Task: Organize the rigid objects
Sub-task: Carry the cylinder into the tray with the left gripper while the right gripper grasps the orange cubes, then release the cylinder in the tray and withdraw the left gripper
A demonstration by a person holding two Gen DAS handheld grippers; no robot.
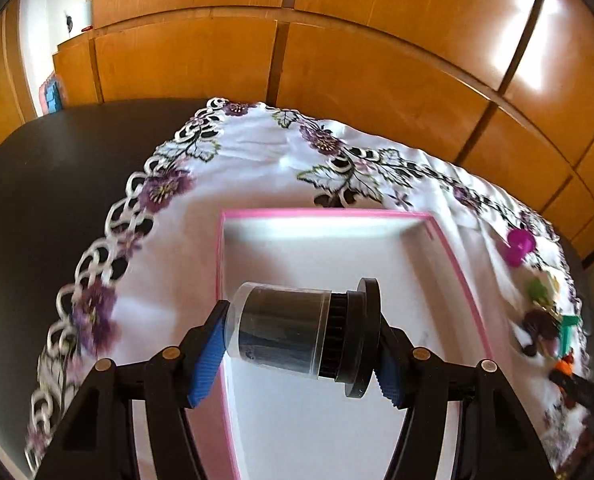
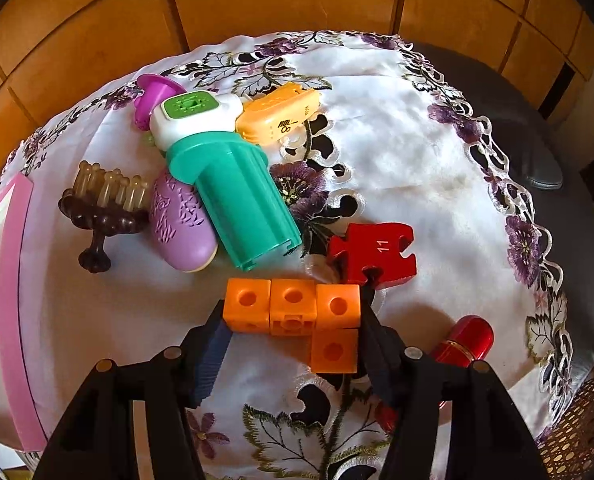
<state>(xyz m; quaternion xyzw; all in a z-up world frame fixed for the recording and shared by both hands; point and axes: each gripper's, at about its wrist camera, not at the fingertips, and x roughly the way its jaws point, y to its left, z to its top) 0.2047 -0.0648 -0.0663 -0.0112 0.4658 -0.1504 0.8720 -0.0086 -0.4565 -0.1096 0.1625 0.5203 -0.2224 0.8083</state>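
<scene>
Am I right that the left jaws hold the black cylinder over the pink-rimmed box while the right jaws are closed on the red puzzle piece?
Not quite. The right gripper is closed on the orange cubes, not the red puzzle piece, which lies free just beyond them, as the right wrist view shows. The rest stands: the left gripper holds the black cylinder over the pink-rimmed box.

Open box floor, crowded toy cluster

The pink-rimmed box [image 1: 437,280] floor lies bare across the frame's centre. In the right wrist view, the teal cylinder [image 2: 241,204], purple case [image 2: 181,224] and red puzzle piece [image 2: 373,256] crowd upper centre; cloth at right is free.
</scene>
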